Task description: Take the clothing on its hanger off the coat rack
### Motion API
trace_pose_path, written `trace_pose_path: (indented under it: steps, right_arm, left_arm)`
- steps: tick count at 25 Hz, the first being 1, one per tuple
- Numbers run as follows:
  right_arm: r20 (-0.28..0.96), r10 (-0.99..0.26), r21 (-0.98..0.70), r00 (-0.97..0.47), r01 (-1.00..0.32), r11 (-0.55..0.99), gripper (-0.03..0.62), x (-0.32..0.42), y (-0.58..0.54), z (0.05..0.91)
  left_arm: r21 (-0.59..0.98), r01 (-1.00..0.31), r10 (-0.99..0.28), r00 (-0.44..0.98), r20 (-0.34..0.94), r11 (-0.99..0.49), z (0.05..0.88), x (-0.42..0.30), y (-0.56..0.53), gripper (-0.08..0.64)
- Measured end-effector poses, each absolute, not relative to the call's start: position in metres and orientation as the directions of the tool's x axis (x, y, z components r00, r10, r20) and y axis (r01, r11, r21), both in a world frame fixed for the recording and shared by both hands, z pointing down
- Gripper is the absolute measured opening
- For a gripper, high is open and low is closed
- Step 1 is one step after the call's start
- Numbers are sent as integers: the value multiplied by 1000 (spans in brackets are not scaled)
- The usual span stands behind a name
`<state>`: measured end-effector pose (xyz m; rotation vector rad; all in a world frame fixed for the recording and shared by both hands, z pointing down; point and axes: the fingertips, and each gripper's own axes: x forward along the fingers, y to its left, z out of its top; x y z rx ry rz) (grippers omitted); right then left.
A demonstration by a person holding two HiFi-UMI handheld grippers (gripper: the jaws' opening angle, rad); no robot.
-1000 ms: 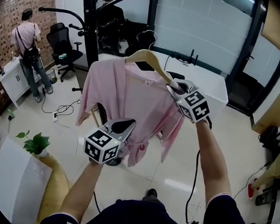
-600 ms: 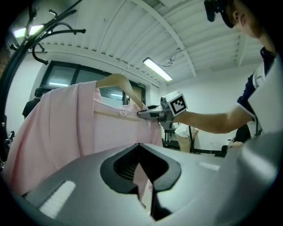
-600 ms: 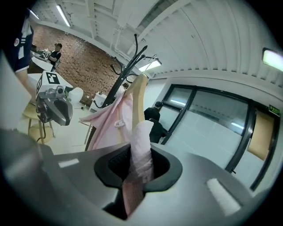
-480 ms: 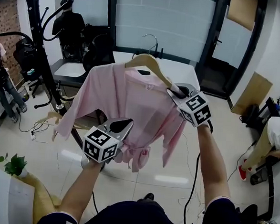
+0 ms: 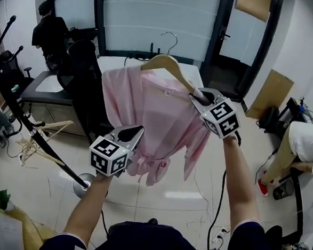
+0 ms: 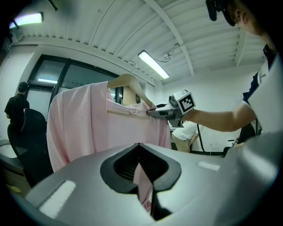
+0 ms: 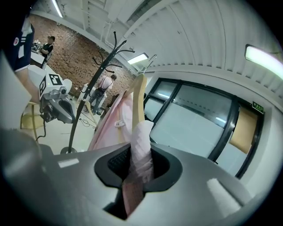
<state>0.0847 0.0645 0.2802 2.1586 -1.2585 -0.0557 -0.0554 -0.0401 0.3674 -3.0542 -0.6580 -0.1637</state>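
A pink garment (image 5: 157,116) hangs on a wooden hanger (image 5: 166,63) in mid-air, free of the black coat rack (image 5: 35,134) that stands at the left. My right gripper (image 5: 197,98) is shut on the hanger's right arm through the cloth; in the right gripper view the cloth-wrapped arm (image 7: 139,150) sits between the jaws. My left gripper (image 5: 137,132) is shut on the garment's lower edge, with a fold of pink fabric (image 6: 143,176) pinched in the left gripper view. The hanger's metal hook (image 5: 170,40) points up, touching nothing.
A person in black (image 5: 48,31) and an office chair (image 5: 83,63) are at the back left. A white table (image 5: 150,68) stands behind the garment. A spare wooden hanger (image 5: 38,140) hangs low on the rack. Another person (image 5: 304,148) crouches at the right. Cables lie on the floor.
The view has swung to the right, so the coat rack has slid to the left edge. The garment has moved away from the rack with both grippers still holding it.
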Motion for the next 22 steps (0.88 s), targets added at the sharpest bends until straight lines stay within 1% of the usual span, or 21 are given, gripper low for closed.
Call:
trace_pose_path:
  steps: [12,22]
  right_arm:
    - [263,-745,532,613,-736,-418,59,211,110,287]
    - [253,-767,514,590,-753,-410,59,331,100,283]
  left_arm:
    - [31,457,457,879,140,-889,384,67,-10,12]
    - [49,445,447,886,125,-894,389,203,-33,12]
